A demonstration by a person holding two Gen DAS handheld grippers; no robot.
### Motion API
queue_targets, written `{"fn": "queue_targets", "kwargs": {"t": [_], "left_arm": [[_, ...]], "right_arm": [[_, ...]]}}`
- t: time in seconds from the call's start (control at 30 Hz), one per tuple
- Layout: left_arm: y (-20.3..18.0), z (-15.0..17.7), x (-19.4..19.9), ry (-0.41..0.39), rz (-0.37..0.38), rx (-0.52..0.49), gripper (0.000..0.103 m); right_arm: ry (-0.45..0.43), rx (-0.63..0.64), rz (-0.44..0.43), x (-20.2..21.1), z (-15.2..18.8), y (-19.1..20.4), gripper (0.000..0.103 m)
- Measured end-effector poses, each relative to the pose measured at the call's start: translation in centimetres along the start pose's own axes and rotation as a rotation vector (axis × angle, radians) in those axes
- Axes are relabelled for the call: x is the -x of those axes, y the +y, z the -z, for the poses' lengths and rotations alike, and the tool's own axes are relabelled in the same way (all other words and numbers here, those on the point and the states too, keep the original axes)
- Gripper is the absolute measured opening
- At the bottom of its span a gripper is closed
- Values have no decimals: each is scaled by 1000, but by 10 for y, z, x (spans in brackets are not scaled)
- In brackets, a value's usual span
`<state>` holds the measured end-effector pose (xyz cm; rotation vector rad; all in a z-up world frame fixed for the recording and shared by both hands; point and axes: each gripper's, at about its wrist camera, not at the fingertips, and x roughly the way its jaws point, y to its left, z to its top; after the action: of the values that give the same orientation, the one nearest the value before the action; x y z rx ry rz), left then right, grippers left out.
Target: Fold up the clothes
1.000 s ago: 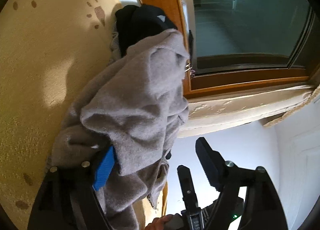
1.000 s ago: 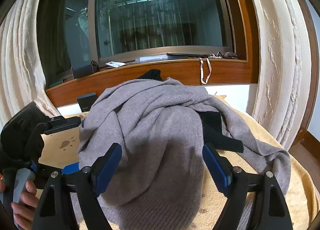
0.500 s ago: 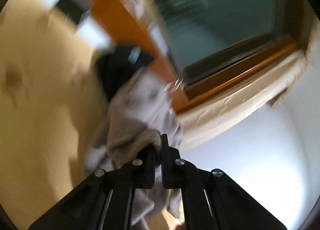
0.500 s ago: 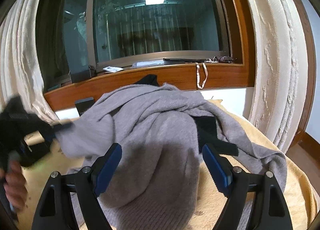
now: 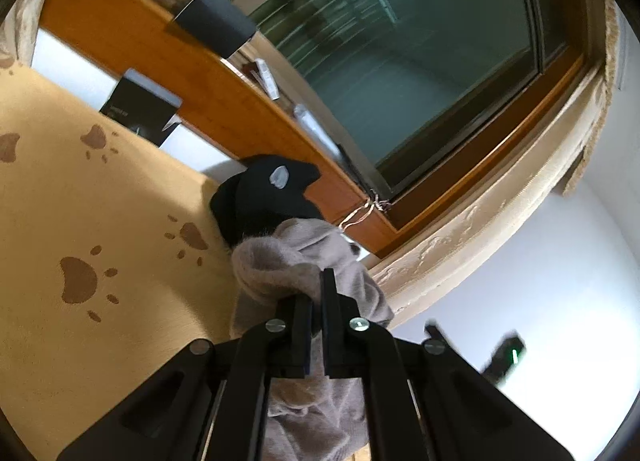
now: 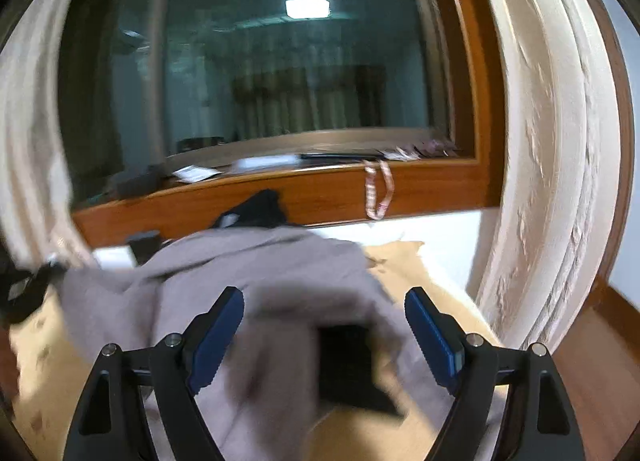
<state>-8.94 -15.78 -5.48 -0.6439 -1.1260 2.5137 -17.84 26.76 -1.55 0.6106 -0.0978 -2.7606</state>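
Left gripper (image 5: 316,293) clamped on grey knitted wool sweater (image 5: 288,261); black cloth (image 5: 264,197) at its 11 o'clock. Right gripper (image 6: 324,325) jaws wide, empty.

Black box (image 5: 140,108), 10 o'clock in the left wrist view: pale print, too small to read.
Other legible text: none.

My left claw (image 5: 316,315): matt black plastic. Sweater (image 5: 280,261): fuzzy grey knit. Blanket (image 5: 80,221): napped yellow cloth. Sill (image 5: 224,101): glossy wood.
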Motion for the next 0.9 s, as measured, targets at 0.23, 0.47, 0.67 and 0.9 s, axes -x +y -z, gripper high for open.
{"fn": "queue_targets", "kwargs": {"t": [0.23, 0.47, 0.67, 0.9], "left_arm": [[10, -2, -6, 15, -3, 4, 4], [27, 0, -17, 40, -12, 44, 4], [32, 6, -29, 82, -22, 45, 4], [32, 8, -33, 103, -65, 13, 4]], "right_arm": [[167, -207, -92, -106, -36, -56, 85], [334, -259, -201, -182, -29, -51, 72], [395, -126, -171, -193, -16, -19, 6], [187, -102, -146, -126, -43, -11, 6]]}}
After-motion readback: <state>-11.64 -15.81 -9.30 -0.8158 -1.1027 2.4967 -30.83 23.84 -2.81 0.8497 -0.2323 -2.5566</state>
